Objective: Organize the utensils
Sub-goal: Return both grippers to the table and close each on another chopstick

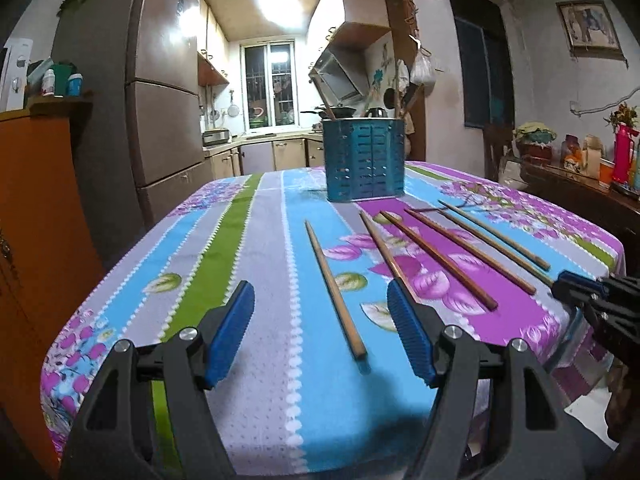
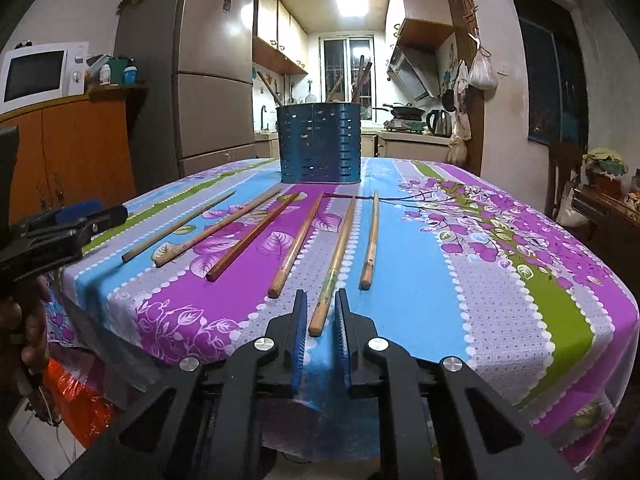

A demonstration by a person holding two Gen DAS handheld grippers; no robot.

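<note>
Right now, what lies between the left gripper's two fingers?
One wooden chopstick, untouched by the left gripper; the left wrist view shows it.

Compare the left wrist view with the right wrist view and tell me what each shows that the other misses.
Left wrist only: a framed picture on the wall and a red thermos on the sideboard.

Right wrist only: a white microwave on the orange cabinet, an electric kettle on the kitchen counter, and the right tool's narrow jaws framing the near end of one chopstick.

Both: the blue slotted utensil holder, six chopsticks lying on the striped floral tablecloth, and the left tool wide open.
</note>
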